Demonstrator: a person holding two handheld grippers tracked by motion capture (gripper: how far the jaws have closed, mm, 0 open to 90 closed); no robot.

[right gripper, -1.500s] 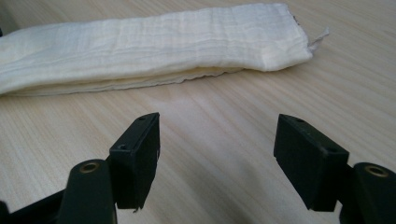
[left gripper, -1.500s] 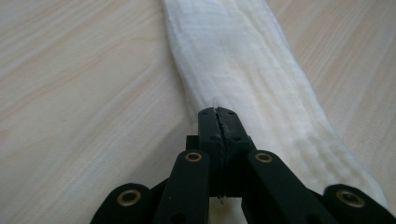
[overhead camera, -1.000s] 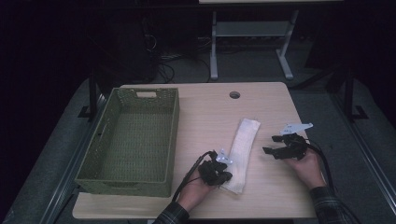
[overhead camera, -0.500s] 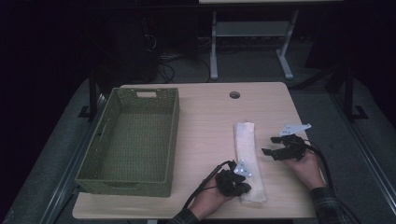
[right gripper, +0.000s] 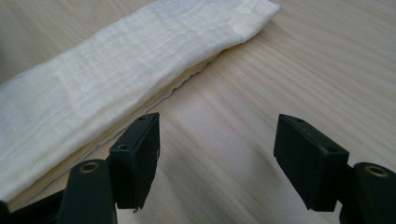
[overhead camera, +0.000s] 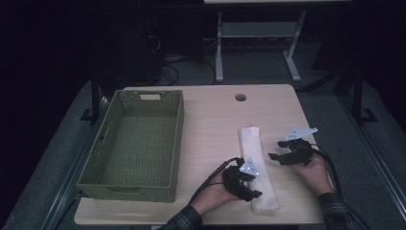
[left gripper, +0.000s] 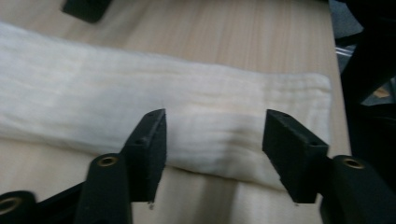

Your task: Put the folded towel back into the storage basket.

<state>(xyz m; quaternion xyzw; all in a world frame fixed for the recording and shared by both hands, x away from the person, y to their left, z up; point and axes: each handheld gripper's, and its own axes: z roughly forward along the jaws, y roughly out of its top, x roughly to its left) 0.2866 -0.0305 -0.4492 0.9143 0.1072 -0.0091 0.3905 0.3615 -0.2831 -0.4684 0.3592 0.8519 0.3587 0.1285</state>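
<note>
Two tools (overhead camera: 257, 184) (overhead camera: 275, 155) gape — folded cloth (overhead camera: 256, 158) between.

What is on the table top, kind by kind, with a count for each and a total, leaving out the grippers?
Folded cream cloth: 1
Green woven basket: 1
Total: 2
</note>
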